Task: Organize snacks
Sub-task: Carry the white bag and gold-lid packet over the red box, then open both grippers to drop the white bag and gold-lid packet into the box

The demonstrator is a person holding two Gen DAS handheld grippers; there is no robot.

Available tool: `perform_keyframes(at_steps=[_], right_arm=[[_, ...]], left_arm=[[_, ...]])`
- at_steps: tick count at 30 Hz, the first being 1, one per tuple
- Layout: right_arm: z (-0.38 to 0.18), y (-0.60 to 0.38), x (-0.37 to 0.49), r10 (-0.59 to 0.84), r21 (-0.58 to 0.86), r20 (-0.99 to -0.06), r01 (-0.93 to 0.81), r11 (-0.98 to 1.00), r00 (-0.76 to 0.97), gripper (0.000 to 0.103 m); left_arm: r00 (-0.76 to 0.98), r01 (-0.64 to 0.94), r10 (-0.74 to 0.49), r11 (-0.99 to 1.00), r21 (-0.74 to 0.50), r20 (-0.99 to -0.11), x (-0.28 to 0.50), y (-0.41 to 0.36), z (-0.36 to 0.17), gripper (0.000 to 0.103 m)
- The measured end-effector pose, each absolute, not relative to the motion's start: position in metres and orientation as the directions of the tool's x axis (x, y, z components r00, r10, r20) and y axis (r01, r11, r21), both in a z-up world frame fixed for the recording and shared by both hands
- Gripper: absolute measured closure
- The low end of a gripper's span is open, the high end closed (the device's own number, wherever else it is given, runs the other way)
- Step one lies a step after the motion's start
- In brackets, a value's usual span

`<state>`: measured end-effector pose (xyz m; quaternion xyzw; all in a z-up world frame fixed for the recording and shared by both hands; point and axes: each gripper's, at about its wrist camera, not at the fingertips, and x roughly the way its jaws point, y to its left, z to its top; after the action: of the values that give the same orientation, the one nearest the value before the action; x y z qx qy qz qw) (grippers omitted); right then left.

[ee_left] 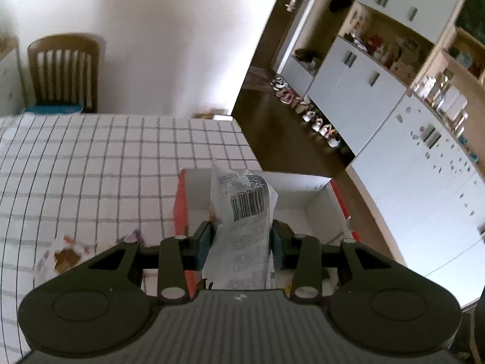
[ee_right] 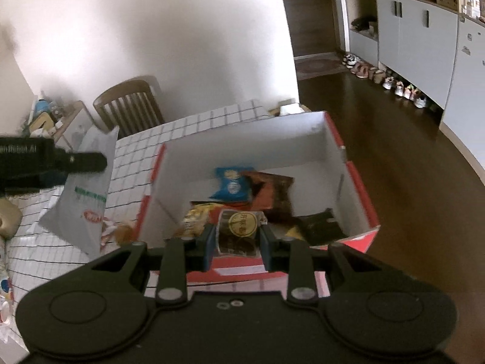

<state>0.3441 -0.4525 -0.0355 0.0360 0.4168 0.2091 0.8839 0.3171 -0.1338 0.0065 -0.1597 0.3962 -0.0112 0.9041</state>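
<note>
I'm gripping a white packet (ee_left: 242, 227) in my left gripper (ee_left: 241, 239) and a brown one (ee_right: 238, 233) in my right gripper (ee_right: 236, 239), both hanging at the red box's near rim (ee_right: 257, 268) (table edge (ee_left: 248, 148) just beyond).

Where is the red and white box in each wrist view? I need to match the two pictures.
Left wrist view: the red and white box sits lower centre-right, largely behind the left gripper and its white packet.
Right wrist view: the box fills the centre, open, snacks inside, just beyond the right gripper.
Shared landmark: the wooden chair beyond the checked tablecloth.
</note>
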Motion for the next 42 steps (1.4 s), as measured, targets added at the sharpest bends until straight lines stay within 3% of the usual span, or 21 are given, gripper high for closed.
perform_keyframes(at_steps=[13,27,34,37,39,42], right_arm=[[-0.071,-0.474,0.4,0.357,0.236,-0.773,-0.284,0.929,0.525,0.074],[-0.101,-0.464,0.422,0.365,0.246,-0.808,-0.298,0.922,0.462,0.074],[-0.103,-0.46,0.423,0.373,0.247,-0.81,-0.313,0.917,0.453,0.069],[-0.102,-0.461,0.424,0.372,0.249,-0.809,-0.308,0.918,0.455,0.067],[-0.099,-0.462,0.423,0.374,0.251,-0.807,-0.308,0.918,0.456,0.064],[-0.096,-0.464,0.419,0.377,0.251,-0.802,-0.311,0.917,0.464,0.056]], left_arm=[[0.572,-0.086,-0.148,0.967,-0.238,-0.807,0.408,-0.181,-0.044,0.063],[0.445,-0.063,-0.149,0.978,-0.197,-0.883,0.43,-0.206,-0.1,0.063],[0.434,-0.066,-0.141,0.98,-0.188,-0.89,0.428,-0.205,-0.104,0.061],[0.436,-0.073,-0.137,0.98,-0.186,-0.89,0.428,-0.204,-0.101,0.054],[0.45,-0.086,-0.13,0.978,-0.188,-0.884,0.427,-0.202,-0.098,0.037],[0.464,-0.091,-0.125,0.978,-0.187,-0.877,0.421,-0.198,-0.09,0.036]])
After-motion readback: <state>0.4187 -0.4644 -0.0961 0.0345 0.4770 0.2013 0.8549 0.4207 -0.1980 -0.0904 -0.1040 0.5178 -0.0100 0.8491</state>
